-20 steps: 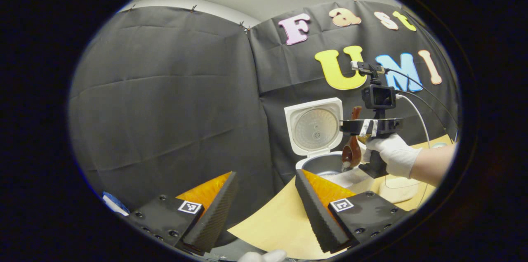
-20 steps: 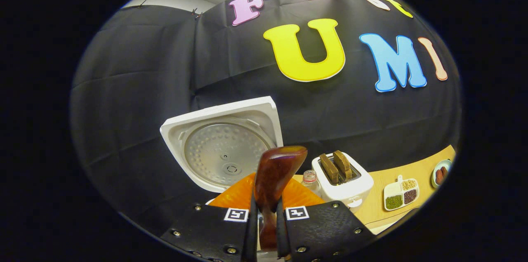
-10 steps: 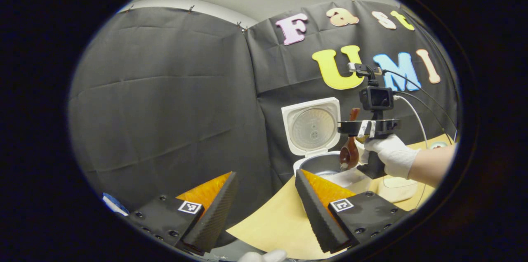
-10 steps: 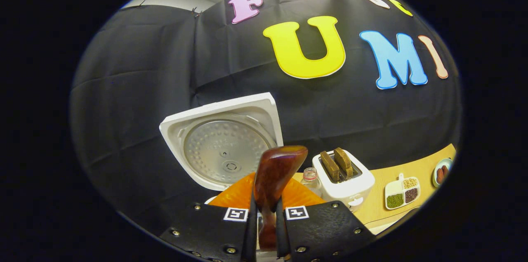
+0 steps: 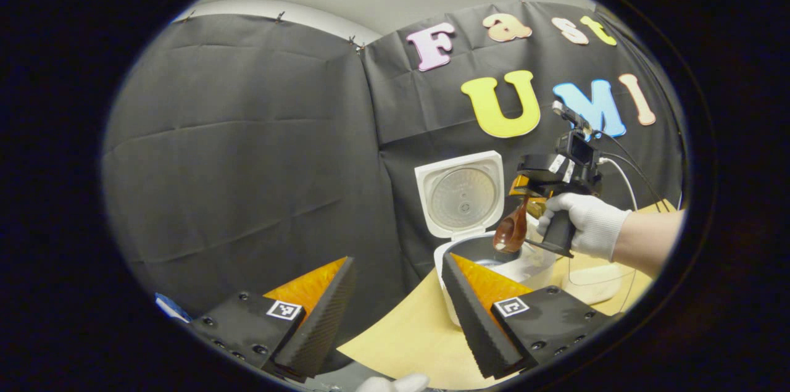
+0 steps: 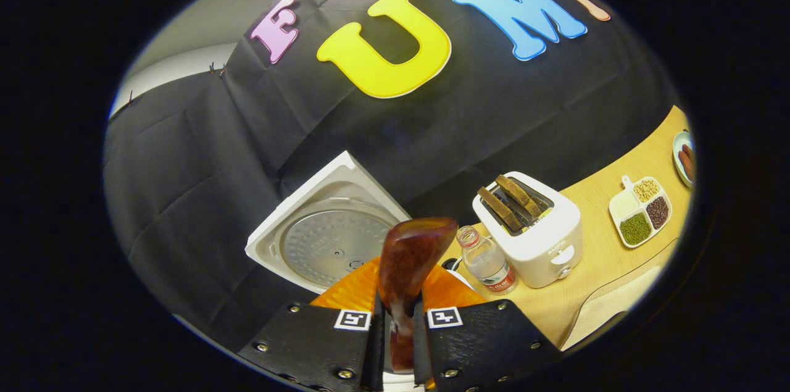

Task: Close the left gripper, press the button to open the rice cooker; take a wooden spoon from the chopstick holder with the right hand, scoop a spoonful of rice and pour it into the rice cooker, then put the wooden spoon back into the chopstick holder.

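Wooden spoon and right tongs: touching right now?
Touching. In the right gripper view the wooden spoon stands clamped between both fingers of the right tongs, its handle pinched with no gap on either side.

The cooker (image 5: pixel 469 244) stood on the worktop (image 5: pixel 419 330) against the back wall, its lid (image 6: pixel 327 237) raised behind the pot. In the right gripper view, a bottle (image 6: pixel 486 261) stood just right of the lid, the toaster (image 6: pixel 537 237) right of the bottle, and a tray (image 6: pixel 642 219) farther right. In the left gripper view, the spoon (image 5: pixel 511 230) hung over the pot's right rim.
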### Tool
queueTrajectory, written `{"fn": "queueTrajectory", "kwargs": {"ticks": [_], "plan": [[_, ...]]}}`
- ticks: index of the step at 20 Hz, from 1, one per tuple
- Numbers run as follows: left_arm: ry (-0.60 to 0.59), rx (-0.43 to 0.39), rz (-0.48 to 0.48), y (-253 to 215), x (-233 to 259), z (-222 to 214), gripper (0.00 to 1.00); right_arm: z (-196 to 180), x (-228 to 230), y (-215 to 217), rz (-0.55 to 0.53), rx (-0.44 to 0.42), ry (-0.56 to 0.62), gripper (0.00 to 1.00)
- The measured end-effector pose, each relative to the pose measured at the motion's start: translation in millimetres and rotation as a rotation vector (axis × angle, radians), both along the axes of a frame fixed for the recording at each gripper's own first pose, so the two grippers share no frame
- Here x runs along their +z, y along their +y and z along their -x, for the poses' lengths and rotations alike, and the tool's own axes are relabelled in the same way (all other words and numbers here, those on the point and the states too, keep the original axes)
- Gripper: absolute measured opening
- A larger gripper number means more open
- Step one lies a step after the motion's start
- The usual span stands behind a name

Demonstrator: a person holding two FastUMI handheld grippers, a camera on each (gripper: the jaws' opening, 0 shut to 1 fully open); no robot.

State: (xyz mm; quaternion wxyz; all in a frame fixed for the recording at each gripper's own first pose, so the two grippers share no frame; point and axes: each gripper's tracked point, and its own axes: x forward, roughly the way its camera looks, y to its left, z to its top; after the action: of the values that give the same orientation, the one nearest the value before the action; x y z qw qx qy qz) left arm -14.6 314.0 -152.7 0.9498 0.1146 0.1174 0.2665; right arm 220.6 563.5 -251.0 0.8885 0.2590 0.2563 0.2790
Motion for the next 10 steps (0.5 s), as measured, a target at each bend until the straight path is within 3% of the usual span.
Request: {"fn": "queueTrajectory", "kwargs": {"ticks": [1,3,7,10], "plan": [[-0.001,-0.002,0.001,-3,0,0,0.94,1,2,-2,-0.012,-0.001,0.008,0.19],[0.002,-0.006,0.006,-6,0,0,0.97,1,3,-7,-0.035,-0.008,0.031,0.19],[-0.003,-0.014,-0.002,-12,7,2,0.94,-1,15,-24,-0.093,-0.029,0.068,0.19],[-0.006,-0.036,-0.009,-21,13,0,0.94,-14,31,-71,-0.122,-0.095,0.060,0.19]]}}
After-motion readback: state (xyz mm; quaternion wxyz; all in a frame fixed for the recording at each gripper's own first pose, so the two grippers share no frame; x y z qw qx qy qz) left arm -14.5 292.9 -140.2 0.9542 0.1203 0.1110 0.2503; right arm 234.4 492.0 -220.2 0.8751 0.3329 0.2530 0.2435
